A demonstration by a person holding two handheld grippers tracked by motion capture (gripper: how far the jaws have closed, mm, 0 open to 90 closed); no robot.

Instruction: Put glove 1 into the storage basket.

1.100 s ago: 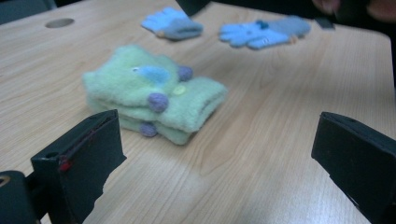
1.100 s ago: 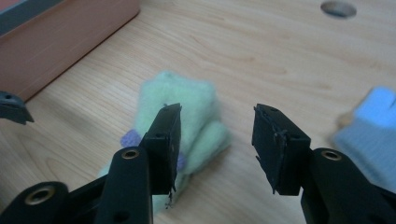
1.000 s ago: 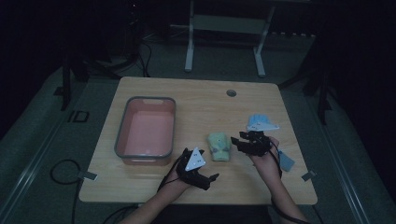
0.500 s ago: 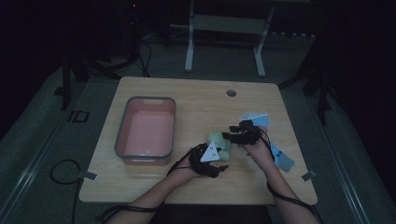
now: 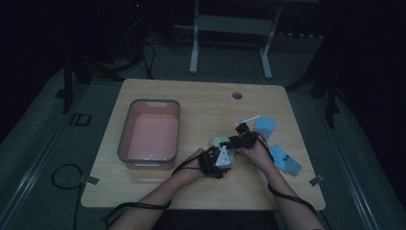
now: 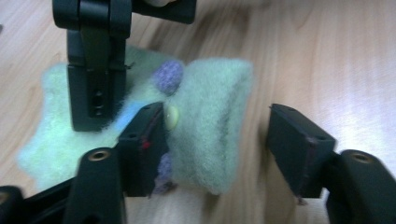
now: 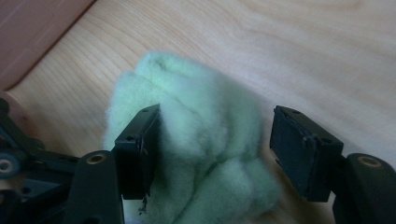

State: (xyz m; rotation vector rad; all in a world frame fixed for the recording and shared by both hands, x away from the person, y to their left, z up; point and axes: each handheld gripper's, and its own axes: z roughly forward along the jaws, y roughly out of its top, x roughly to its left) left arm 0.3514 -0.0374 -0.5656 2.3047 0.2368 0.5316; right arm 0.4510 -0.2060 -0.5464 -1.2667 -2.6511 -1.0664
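A pale green fuzzy cloth (image 5: 219,141) with purple and yellow spots lies bunched on the wooden table (image 5: 201,105). In the left gripper view its folded edge (image 6: 210,116) stands between the jaws of my left gripper (image 6: 219,135). These jaws have just been closing; one pad touches the fold and the other stands apart. My right gripper (image 7: 219,140) has just been opening over the cloth (image 7: 196,112), with a gap at one jaw. In the high view the left gripper (image 5: 221,160) and right gripper (image 5: 238,140) meet at the cloth.
A pink tray with a grey rim (image 5: 125,139) stands to the left of the hands. Two light blue pieces (image 5: 265,125) (image 5: 287,162) lie to the right. A round hole (image 5: 237,95) sits near the table's far edge.
Both hands have closed in on the green cloth: the left gripper moved right toward it, the right gripper moved left. The left jaws have narrowed around the fold.
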